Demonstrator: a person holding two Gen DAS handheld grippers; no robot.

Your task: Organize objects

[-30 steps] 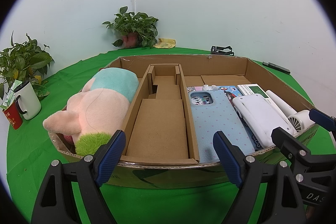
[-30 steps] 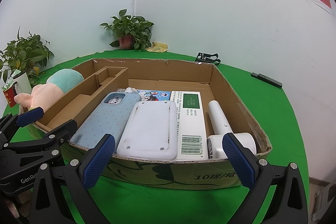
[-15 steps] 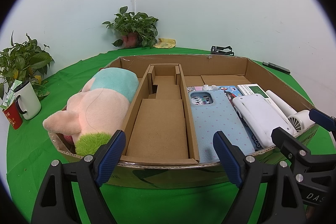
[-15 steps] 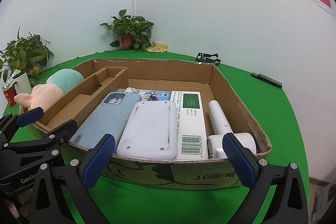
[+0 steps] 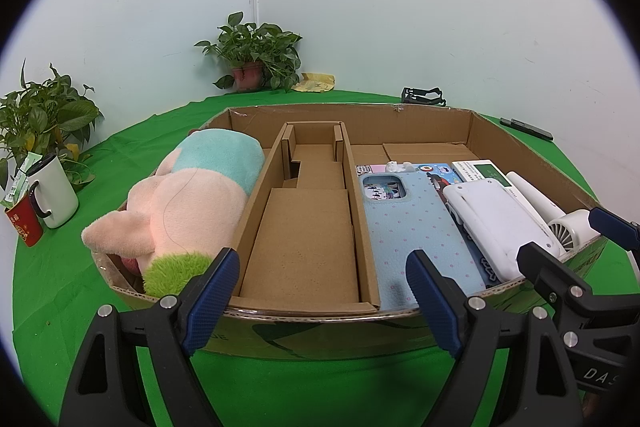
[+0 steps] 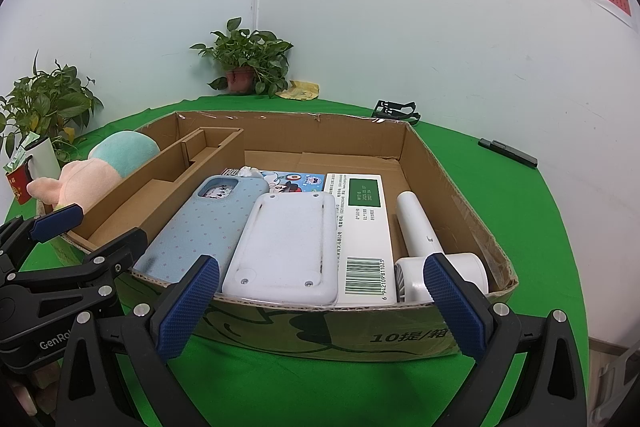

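Grippers hover side by side just near of the box [image 5: 304,331], both level and aimed over its near wall. Left gripper [image 5: 322,291] has its jaws spread wide and grasps nothing; its blue pads [image 5: 212,297] frame the middle cardboard insert [image 5: 308,227]. Right gripper [image 6: 320,301] is likewise spread wide and bare, its pads [image 6: 186,307] framing the white case [image 6: 286,247] and white carton [image 6: 362,223]. Inside the box, a plush toy [image 5: 192,195] fills the left compartment, its head overhanging the near-left corner. Right of the insert lie a blue dotted case [image 6: 204,223], the white case overlapping it, the carton, and a white fan [image 6: 424,247] at far right, with a cartoon card [image 6: 292,181] under them. Box sits on a green cloth [image 6: 500,211]. Left of it stand a white mug [image 5: 54,193], a red cup [image 5: 24,227] and a plant [image 5: 36,119]; another plant [image 6: 248,65] stands at the far wall, with a black clip [image 6: 394,109] and a black bar [image 6: 508,153] far right.
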